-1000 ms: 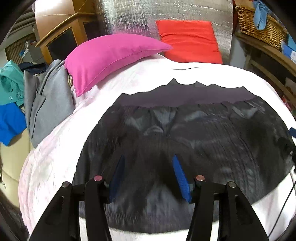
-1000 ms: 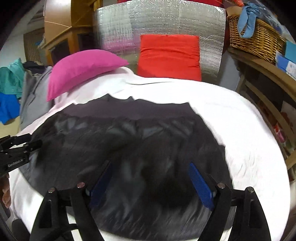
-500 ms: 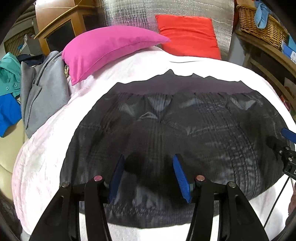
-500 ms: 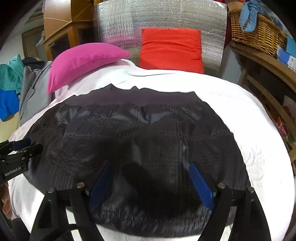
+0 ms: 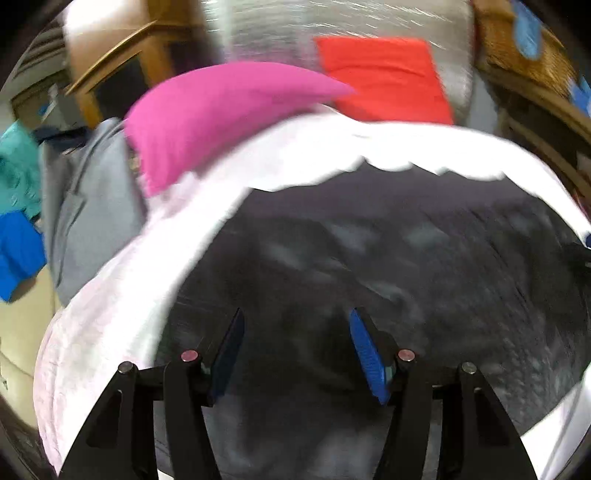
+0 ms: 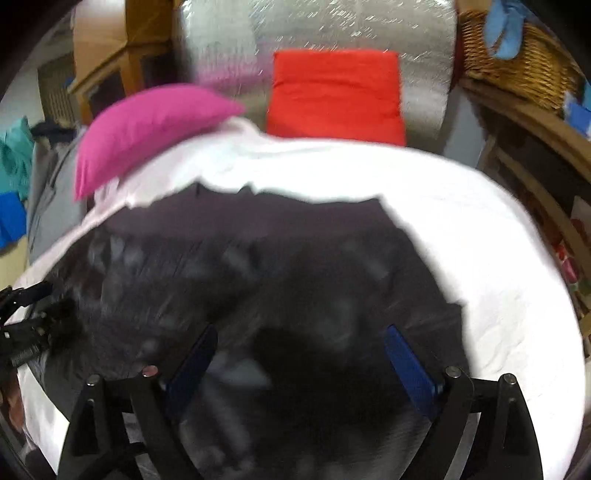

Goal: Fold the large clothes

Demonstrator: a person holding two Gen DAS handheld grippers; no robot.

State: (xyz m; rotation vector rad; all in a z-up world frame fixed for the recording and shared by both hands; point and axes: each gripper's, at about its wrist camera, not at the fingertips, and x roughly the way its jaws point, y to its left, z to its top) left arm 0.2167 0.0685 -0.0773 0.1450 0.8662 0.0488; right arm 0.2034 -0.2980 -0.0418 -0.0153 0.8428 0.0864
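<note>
Both grippers agape — blk garment (image 5: 424, 280) flat.

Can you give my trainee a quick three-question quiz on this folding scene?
1. True or false: the left gripper is shut on the dark garment.
2. Which cushion leans upright against the silver panel? A) pink cushion B) red cushion C) neither
3. Fill in: the garment lies spread on a ____ bed cover.

Key: 1 false, both grippers, right gripper included, are open above the fabric; 2 B; 3 white.
</note>
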